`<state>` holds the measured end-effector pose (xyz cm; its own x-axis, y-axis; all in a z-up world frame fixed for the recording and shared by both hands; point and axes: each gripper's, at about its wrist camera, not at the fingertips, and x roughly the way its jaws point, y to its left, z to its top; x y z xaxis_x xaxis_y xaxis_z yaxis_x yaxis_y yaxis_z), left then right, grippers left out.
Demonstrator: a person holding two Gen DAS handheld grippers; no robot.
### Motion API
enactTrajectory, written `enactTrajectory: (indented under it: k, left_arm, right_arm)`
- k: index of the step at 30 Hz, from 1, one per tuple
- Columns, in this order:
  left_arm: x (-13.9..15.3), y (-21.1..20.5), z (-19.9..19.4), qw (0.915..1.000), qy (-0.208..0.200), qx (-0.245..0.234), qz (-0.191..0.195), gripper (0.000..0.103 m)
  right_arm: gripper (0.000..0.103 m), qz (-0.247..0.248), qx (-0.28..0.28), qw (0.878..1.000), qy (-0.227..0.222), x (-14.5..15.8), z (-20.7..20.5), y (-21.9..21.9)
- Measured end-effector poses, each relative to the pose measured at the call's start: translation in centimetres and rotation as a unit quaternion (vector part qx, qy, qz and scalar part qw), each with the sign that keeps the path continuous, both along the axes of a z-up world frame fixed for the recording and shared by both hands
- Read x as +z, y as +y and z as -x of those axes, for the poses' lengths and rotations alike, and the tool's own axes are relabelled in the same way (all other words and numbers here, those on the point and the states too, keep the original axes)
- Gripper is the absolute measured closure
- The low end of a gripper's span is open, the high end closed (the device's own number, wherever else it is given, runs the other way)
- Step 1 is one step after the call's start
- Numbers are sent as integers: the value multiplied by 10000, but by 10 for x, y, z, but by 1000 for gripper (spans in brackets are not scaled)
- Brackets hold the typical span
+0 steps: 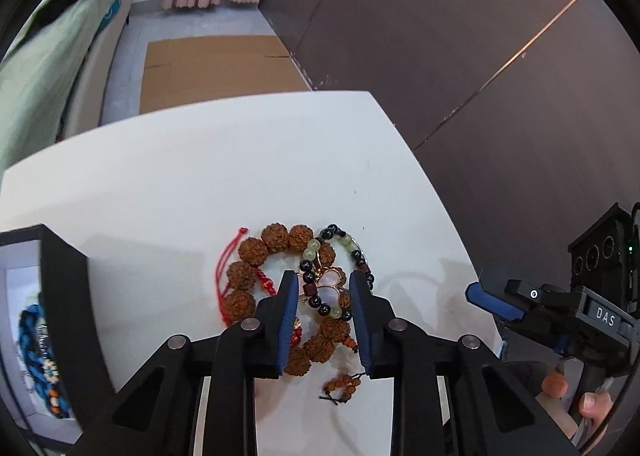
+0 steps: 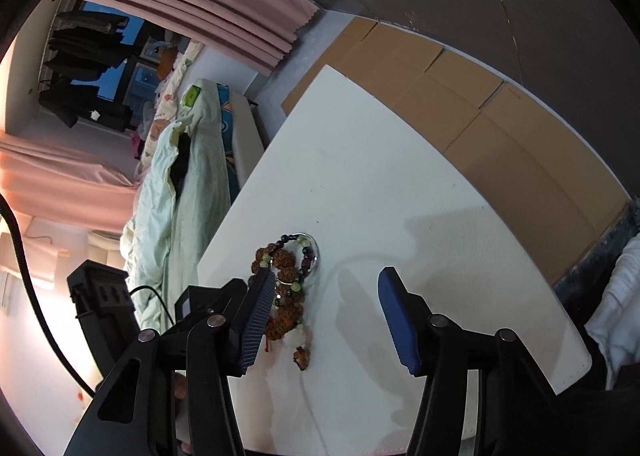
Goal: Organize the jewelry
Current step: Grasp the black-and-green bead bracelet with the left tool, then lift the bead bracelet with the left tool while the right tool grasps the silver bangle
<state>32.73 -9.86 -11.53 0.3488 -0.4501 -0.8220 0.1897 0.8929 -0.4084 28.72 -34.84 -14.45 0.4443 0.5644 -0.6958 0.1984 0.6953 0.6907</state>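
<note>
in the left wrist view the left gripper [image 1: 323,282] sits low over a heap of jewelry at the centre of the white table [image 1: 200,175]. its blue-padded jaws stand a narrow way apart, with the dark and green bead bracelet [image 1: 320,296] and a small gold-rimmed pendant [image 1: 329,284] between them; whether the pads actually press on the beads is hard to say from this angle, and a gap seems to show on each side. the brown seed bracelet [image 1: 248,252] curls around the left and bottom of the heap, and a red cord [image 1: 224,268] loops out at its left side. at the far left edge of the frame an open box [image 1: 24,296] holds a blue braided piece [image 1: 32,320].

at the right edge, the right gripper [image 1: 486,296] shows, with a hand [image 1: 576,396] on its handle below it.

in the right wrist view the right gripper [image 2: 326,284] has its jaws wide apart over bare table, nothing between them. the heap lies just right of the left-hand finger, touching or partly hidden behind it.
</note>
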Motion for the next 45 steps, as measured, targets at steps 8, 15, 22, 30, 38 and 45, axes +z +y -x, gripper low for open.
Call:
enactTrajectory:
  k: [8, 15, 22, 30, 38, 45]
  left_arm:
    - [-14, -1, -8, 9997, 197, 128, 6, 76]
    - [-15, 0, -9, 9993, 207, 194, 246, 94]
    - [3, 8, -5, 9979, -56, 261, 597, 95]
    - [35, 22, 4, 9943, -424, 307, 934, 95]
    - [60, 45, 12, 9901, -724, 457, 1117, 96]
    - [65, 67, 15, 9880, -800, 632, 1159, 96]
  right_arm:
    - [47, -27, -30, 10000, 56, -5, -2, -3]
    - [47, -198, 53, 9997, 95, -10, -3, 4]
    - [47, -184, 59, 9997, 140, -14, -4, 15]
    - [60, -295, 185, 9993, 124, -20, -9, 32]
    - [76, -302, 471, 9984, -85, -16, -22, 55]
    - [76, -88, 837, 9964, -81, -17, -32, 83]
